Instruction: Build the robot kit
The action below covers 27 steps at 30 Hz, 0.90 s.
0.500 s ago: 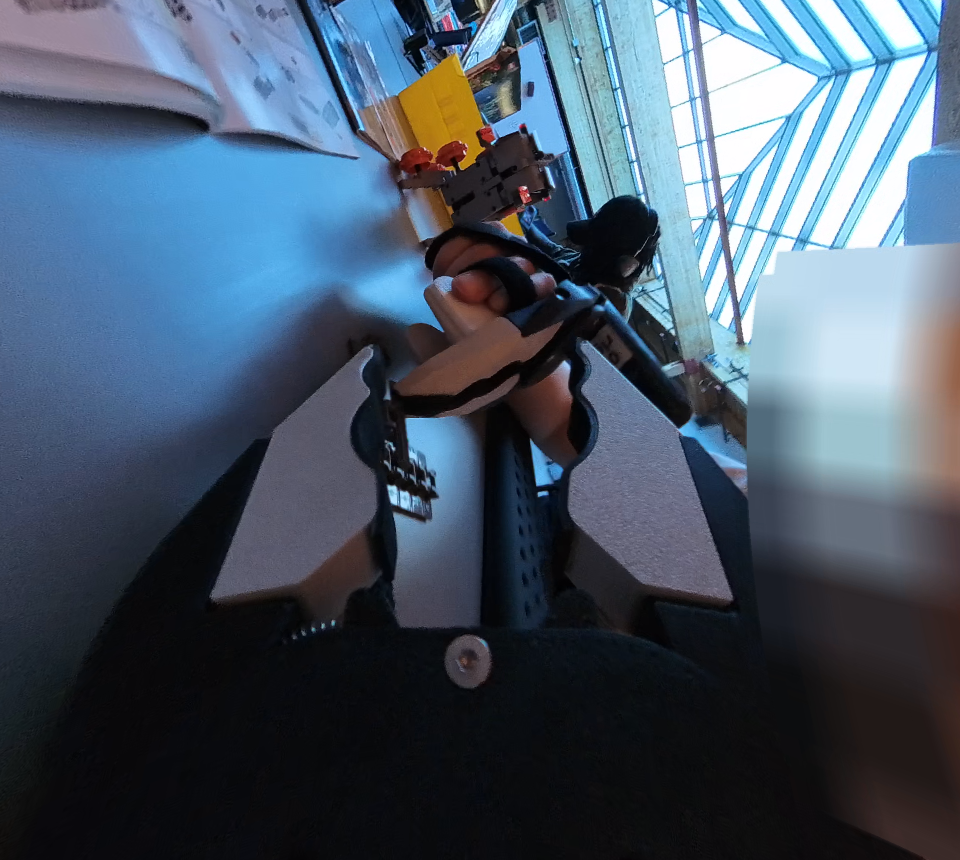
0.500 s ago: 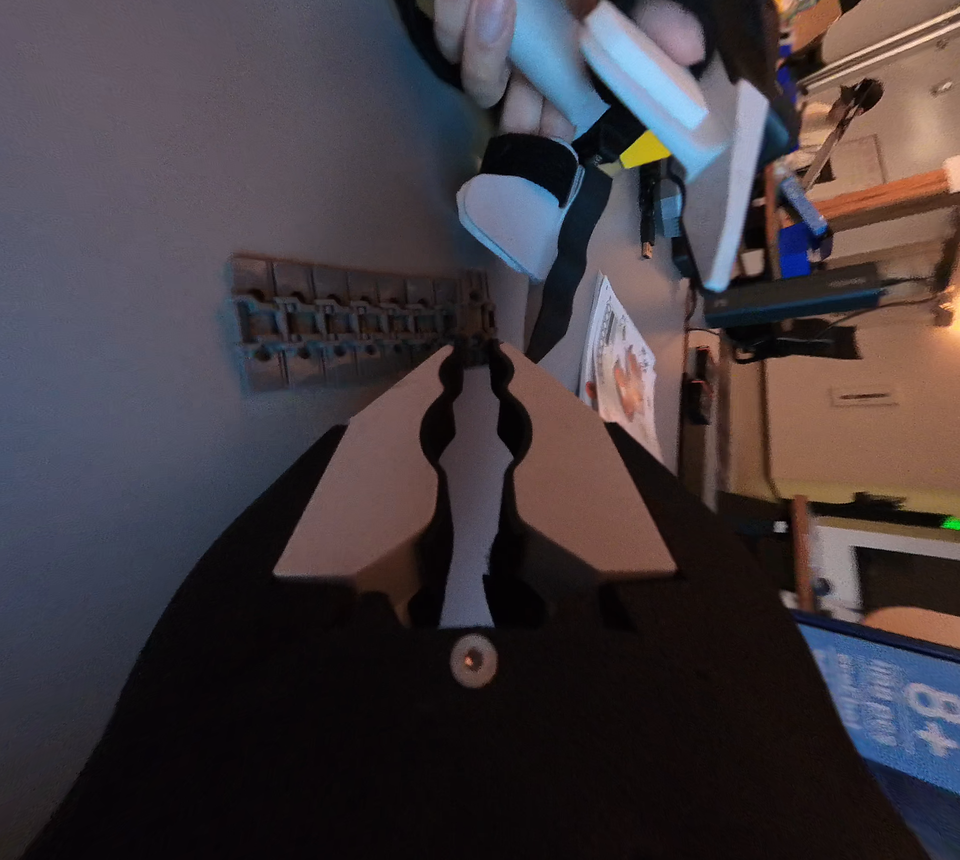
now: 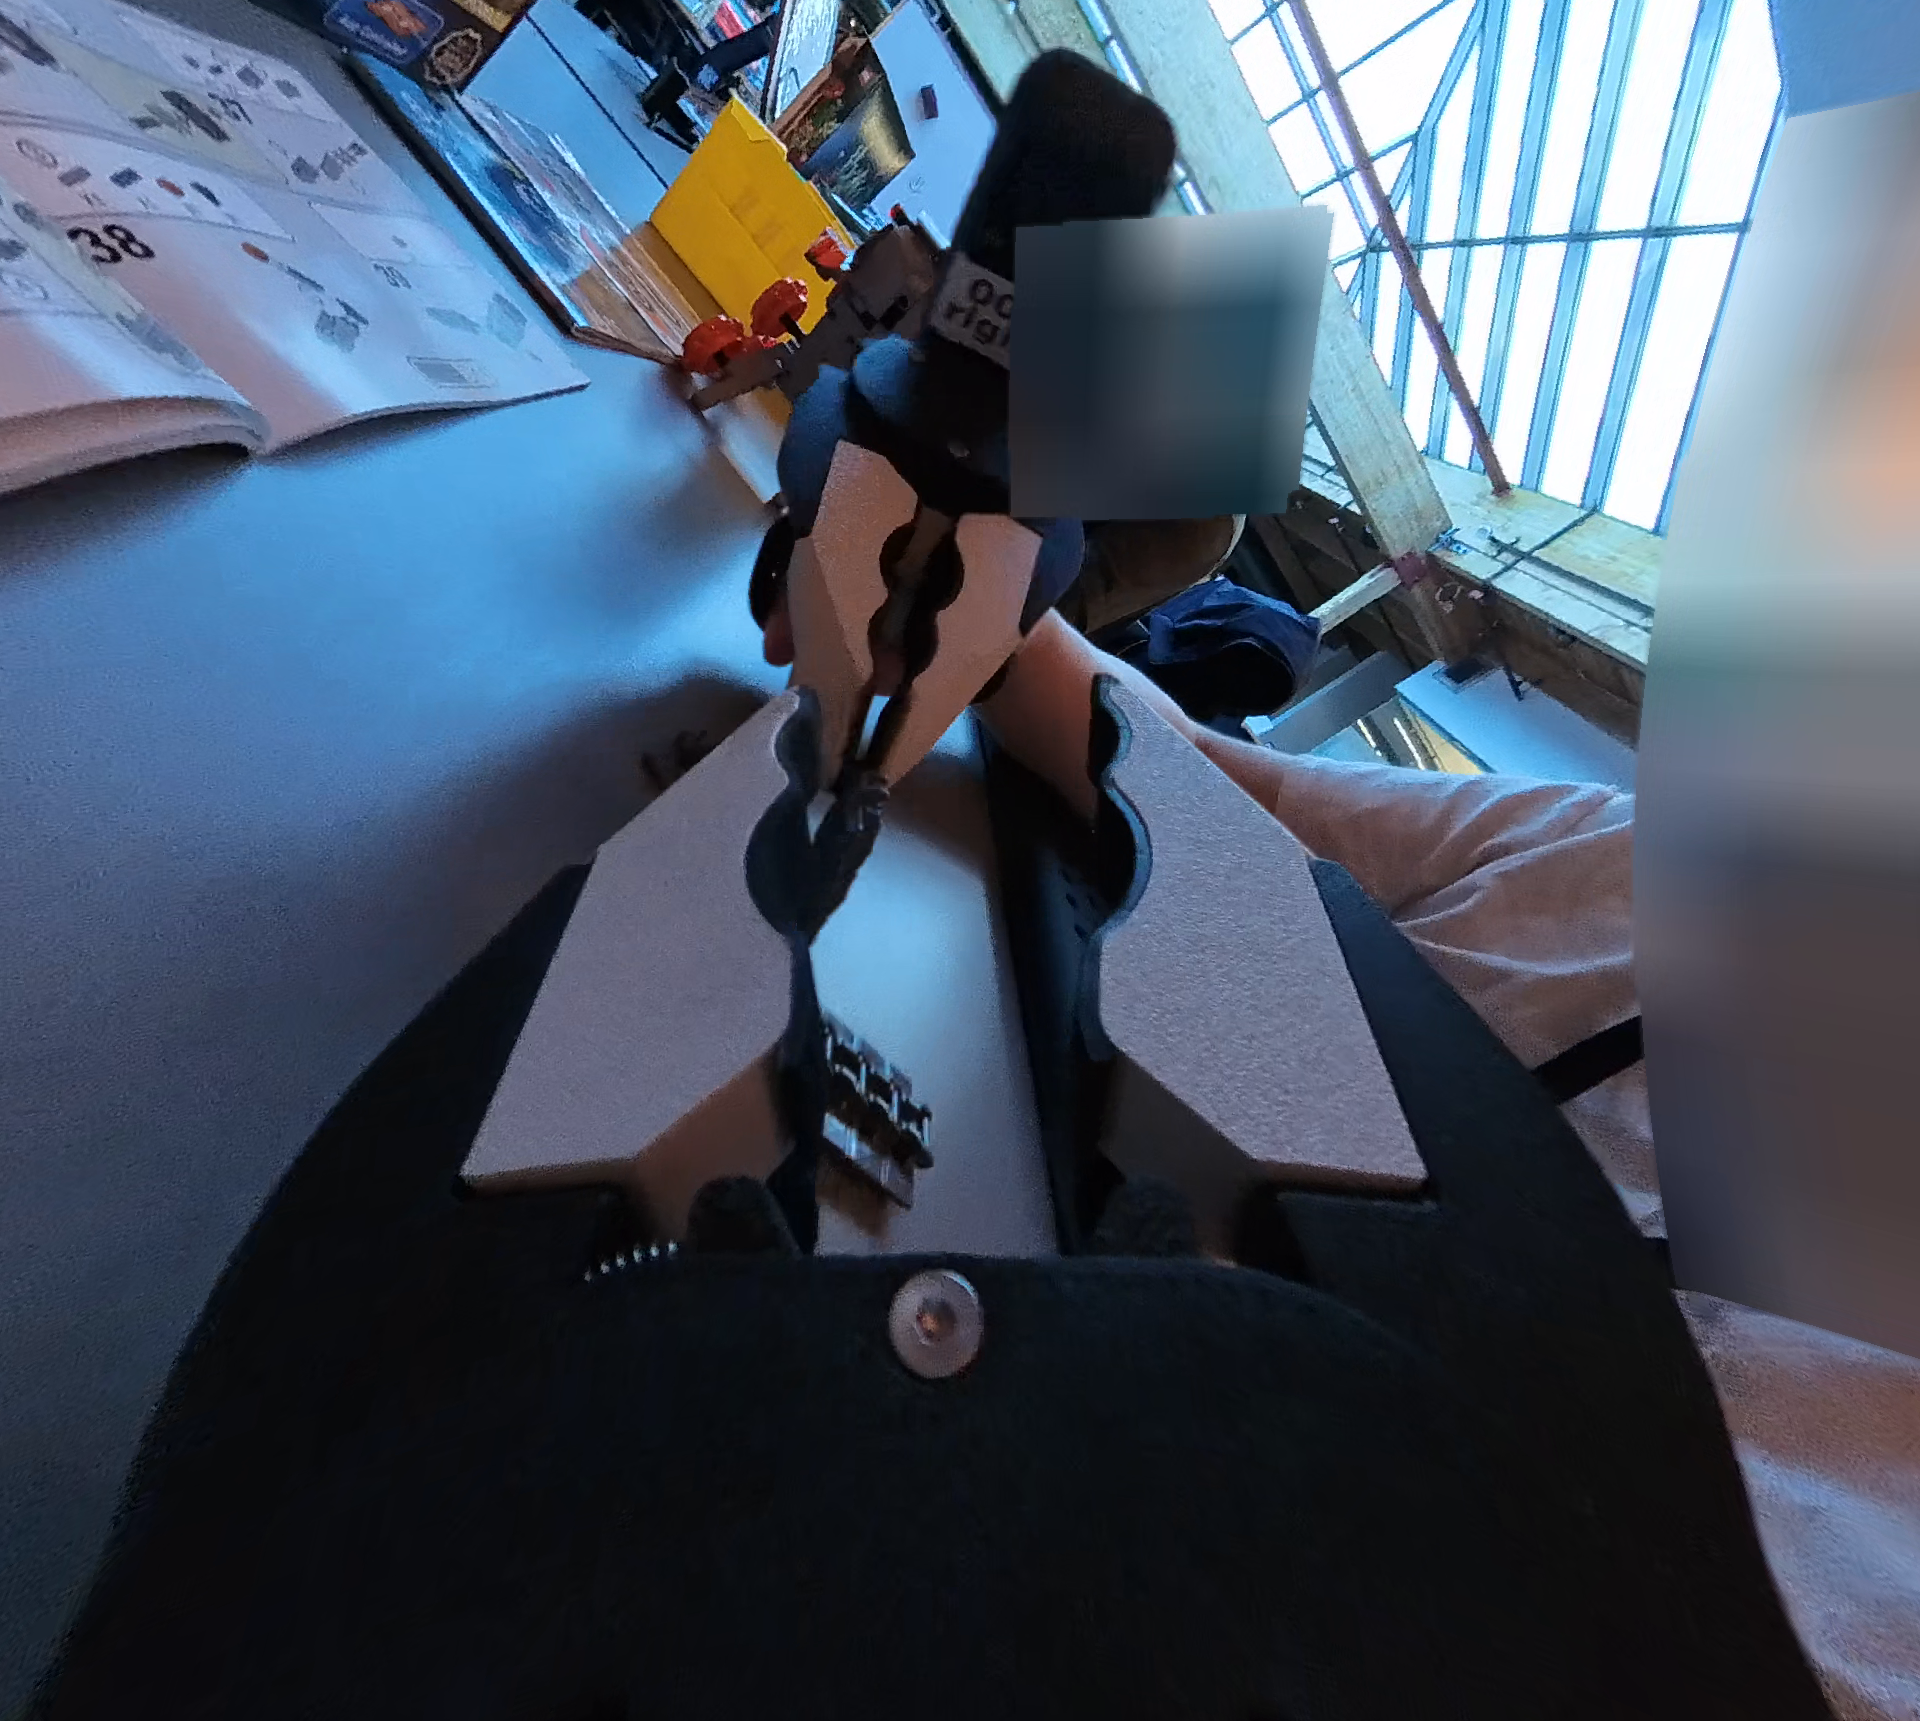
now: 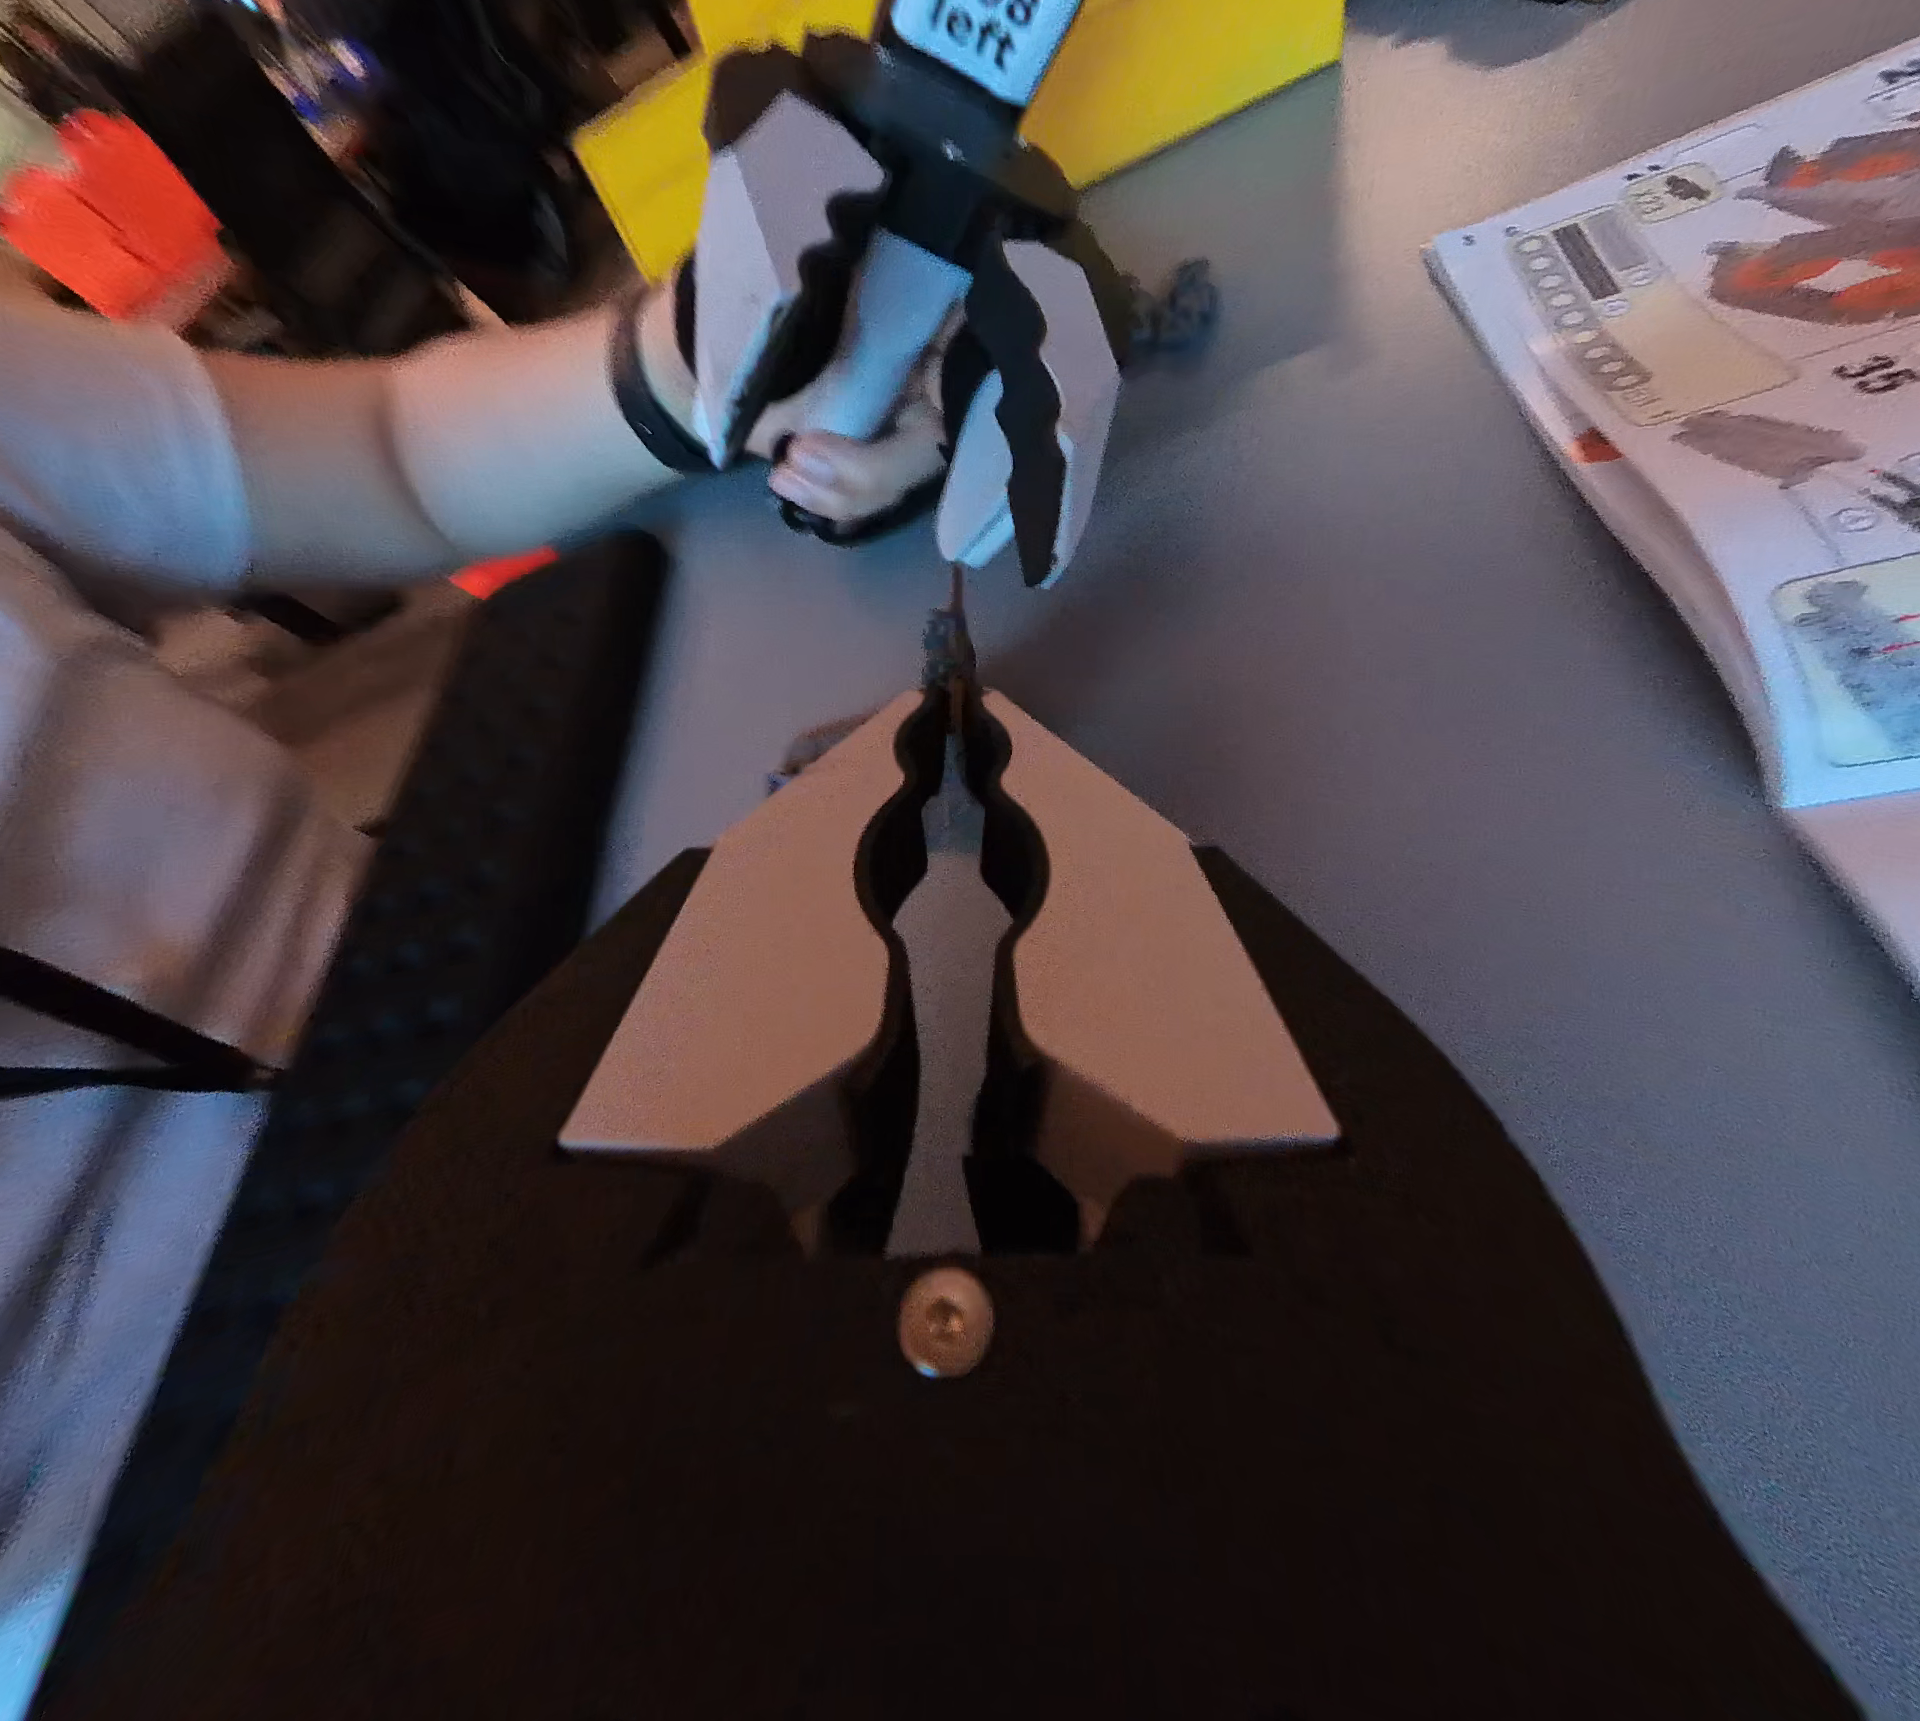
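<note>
Both claws had swung round to face each other tip to tip. Half a second before, the right claw (image 4: 951, 705) pointed across the grey surface (image 4: 1299, 528) with the grey track strip (image 3: 873, 1121) showing its flat, linked side, and the left claw (image 3: 948, 715) was seen side-on, up by the person's hand. Now the strip appeared edge-on in the right wrist view, a thin dark line running out from the right claw's tips toward the left claw.

The right claw was nearly closed, pinching one end of the strip between its tips. The left claw was spread wide and gripped nothing. The strip's free links lay in the gap between its fingers, close against one pad, though I could not tell whether they touched it.

The strip was held above the surface, spanning from one claw into the other. An open instruction booklet (image 4: 1714, 445) lay off to one side, well apart, and a yellow box (image 4: 1195, 9) stood behind the left claw. A partly built model with orange wheels (image 3: 790, 321) sat near that box.
</note>
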Each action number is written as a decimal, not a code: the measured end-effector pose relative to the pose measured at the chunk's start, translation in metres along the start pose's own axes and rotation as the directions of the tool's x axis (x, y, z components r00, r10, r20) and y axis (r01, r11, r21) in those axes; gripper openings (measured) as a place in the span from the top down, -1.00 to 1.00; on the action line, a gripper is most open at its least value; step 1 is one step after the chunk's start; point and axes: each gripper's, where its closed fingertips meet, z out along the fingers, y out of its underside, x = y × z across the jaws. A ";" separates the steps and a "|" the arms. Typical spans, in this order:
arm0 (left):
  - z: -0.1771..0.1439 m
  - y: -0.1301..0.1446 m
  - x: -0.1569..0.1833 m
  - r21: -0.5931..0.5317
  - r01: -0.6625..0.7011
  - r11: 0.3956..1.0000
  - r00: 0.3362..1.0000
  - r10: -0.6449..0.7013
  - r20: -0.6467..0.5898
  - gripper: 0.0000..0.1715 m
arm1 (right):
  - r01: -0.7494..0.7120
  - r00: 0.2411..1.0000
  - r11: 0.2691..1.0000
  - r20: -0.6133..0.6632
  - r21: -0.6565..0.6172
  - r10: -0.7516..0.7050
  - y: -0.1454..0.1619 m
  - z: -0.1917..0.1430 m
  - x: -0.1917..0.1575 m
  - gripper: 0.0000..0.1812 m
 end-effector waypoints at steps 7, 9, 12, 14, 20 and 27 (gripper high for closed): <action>0.006 0.011 -0.006 -0.041 0.130 0.991 0.991 -0.130 -0.007 0.48 | -0.194 0.979 0.980 0.077 0.047 0.190 -0.004 -0.005 0.006 0.99; 0.006 0.014 -0.014 -0.046 0.154 0.987 0.988 -0.152 0.040 0.56 | -0.244 0.966 0.969 0.095 0.044 0.239 -0.002 -0.004 0.009 0.99; 0.005 0.019 -0.025 -0.051 0.211 0.976 0.974 -0.205 0.096 0.66 | -0.286 0.955 0.958 0.095 0.032 0.282 0.001 -0.002 0.013 0.99; 0.006 0.023 -0.025 -0.077 0.218 0.973 0.973 -0.210 0.100 0.60 | -0.314 0.945 0.949 0.106 0.025 0.309 0.003 -0.001 0.014 0.99; 0.006 0.027 -0.030 -0.088 0.204 0.975 0.971 -0.190 0.148 0.79 | -0.397 0.909 0.917 0.161 0.046 0.385 0.001 -0.001 0.016 0.99; 0.009 0.029 -0.030 -0.104 0.142 0.984 0.978 -0.123 0.169 0.81 | -0.458 0.877 0.886 0.197 0.072 0.437 -0.005 -0.003 0.016 1.00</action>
